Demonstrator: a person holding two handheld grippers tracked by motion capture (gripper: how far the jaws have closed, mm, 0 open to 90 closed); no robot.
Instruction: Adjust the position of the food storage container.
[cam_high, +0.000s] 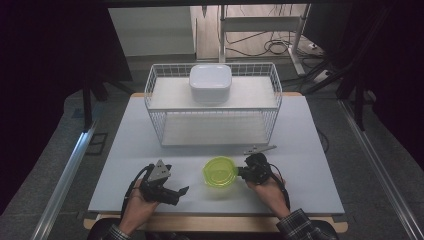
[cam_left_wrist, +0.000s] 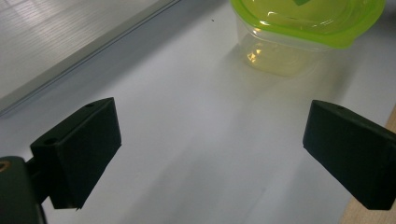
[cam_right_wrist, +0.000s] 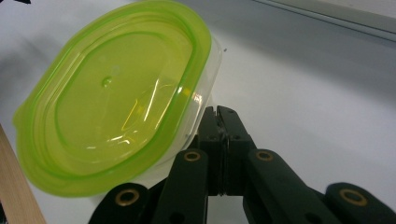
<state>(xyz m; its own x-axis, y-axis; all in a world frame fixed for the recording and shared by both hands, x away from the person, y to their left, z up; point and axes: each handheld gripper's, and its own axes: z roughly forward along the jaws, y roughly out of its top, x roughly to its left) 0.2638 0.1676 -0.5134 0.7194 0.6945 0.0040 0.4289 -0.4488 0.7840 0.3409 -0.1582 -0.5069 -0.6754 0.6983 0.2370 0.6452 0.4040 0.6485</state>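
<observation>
A clear plastic container with a lime-green lid (cam_high: 220, 171) (cam_right_wrist: 112, 93) stands on the white table (cam_high: 310, 150) near its front edge. My right gripper (cam_high: 243, 172) (cam_right_wrist: 218, 112) is shut, its jaws pressed together, with the tips against the container's right side just under the lid's rim. Whether they pinch the rim I cannot tell. My left gripper (cam_high: 177, 194) (cam_left_wrist: 210, 154) rests low over the table to the left of the container (cam_left_wrist: 303, 23), pointing toward it, open with only bare table between its jaws.
A white wire rack (cam_high: 212, 100) with two shelves stands at the back of the table, a white lidded box (cam_high: 210, 82) on its top shelf. A small metal clip (cam_high: 260, 149) lies just behind my right gripper. The table's wooden front edge is close to both hands.
</observation>
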